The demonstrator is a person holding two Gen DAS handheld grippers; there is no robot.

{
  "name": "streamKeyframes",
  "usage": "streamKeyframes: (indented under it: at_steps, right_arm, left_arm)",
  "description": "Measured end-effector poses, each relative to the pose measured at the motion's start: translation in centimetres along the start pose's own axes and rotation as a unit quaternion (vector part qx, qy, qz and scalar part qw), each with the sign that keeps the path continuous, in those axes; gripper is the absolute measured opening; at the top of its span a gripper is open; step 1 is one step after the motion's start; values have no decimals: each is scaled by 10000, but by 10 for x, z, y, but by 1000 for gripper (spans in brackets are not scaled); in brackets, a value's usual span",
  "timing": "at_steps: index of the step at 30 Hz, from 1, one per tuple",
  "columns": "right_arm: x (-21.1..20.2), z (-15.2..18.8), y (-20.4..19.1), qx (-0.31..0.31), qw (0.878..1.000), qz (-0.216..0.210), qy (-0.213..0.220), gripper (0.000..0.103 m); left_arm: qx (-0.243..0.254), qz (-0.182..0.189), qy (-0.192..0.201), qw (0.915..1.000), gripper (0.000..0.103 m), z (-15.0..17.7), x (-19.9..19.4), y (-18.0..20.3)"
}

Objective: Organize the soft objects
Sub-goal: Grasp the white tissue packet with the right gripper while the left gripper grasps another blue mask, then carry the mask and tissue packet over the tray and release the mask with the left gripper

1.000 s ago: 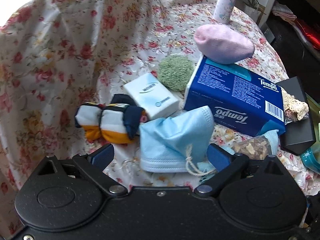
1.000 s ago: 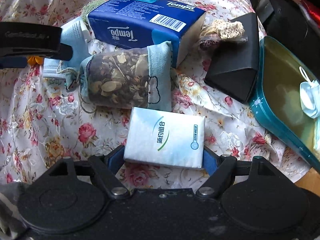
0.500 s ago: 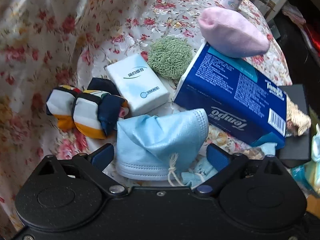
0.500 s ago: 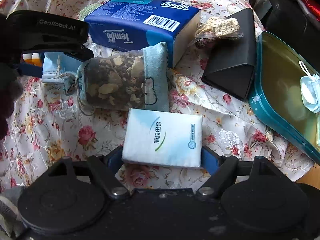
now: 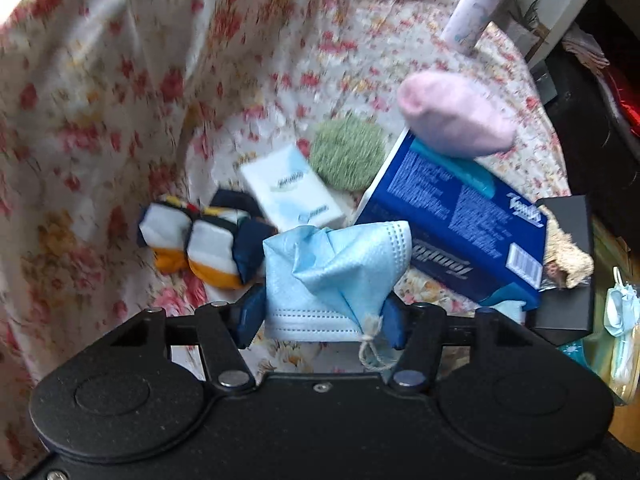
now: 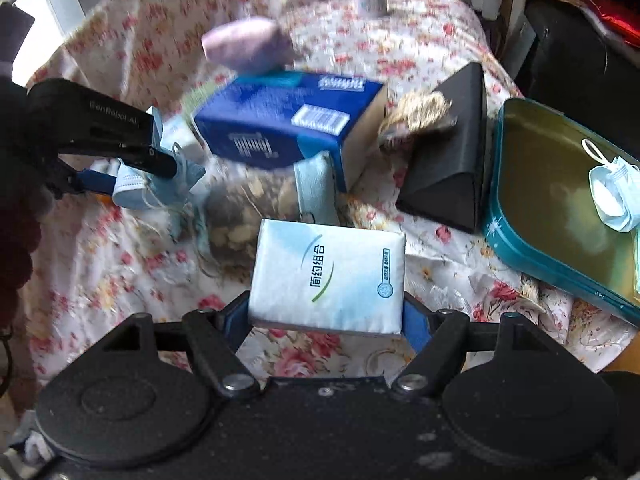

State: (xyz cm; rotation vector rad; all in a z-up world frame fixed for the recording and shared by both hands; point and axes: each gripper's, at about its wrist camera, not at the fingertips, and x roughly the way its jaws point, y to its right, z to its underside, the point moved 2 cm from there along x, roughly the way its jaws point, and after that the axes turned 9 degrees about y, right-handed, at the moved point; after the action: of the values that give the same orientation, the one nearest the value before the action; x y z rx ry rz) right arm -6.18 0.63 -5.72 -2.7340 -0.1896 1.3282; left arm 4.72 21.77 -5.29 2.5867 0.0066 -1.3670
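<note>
Left tool: its jaws have just been closing and now pinch the blue mask at its folded lower edge; in the right wrist view the same tool comes in from the left edge with the mask hanging from it, lifted off the cloth.
Right tool: its jaws have just been closing a little and now press on both short ends of the white tissue pack, which sits tilted above the cloth.
Surface: covered by a floral cloth, rumpled high along the left edge.
Rolled socks: white, navy and orange, on the cloth toward the left, just beside the mask.
Second tissue pack: white, lies flat behind the socks, touching the green puff.
Blue tissue box: tilted, near the middle of the surface, one end propped up.
Pink pouch: rests on the raised far end of the box.
Sachet: mesh bag of dried bits with a blue cuff, in front of the box, just behind the held pack; blurred.
Bottle: pale lilac, upright near the far edge.
Beige lace piece: lies between the box and the black case, touching both.
Teal tin: open, at the right edge of the surface, with another mask lying inside it.
</note>
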Motion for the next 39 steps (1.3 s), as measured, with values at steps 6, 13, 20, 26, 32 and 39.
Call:
streamKeyframes:
  at_steps: [6, 13, 20, 26, 32, 39]
  right_arm:
    - [-22, -5, 4, 158, 9984, -85, 529, 74]
    - [-55, -19, 25, 555, 9904, 107, 1259, 74]
    - [-106, -38, 77, 1073, 9634, 1027, 2231, 75]
    - [-138, -57, 136, 1350, 9310, 2026, 2718, 75]
    - [-139, -69, 195, 2060, 9040, 2453, 2831, 75]
    - [-113, -62, 217, 2404, 9055, 2599, 2339, 75]
  left_arm:
    - [152, 181, 404, 9989, 55, -14, -30, 13]
    - [839, 529, 1033, 9897, 55, -20, -70, 55]
    - [1526, 1144, 1431, 9712, 55, -19, -96, 112]
    - [1959, 1716, 1591, 9523, 55, -13, -105, 166]
    - [2219, 2069, 1538, 9404, 55, -4, -94, 213]
    - [2383, 2148, 1279, 9385, 55, 7, -66, 251]
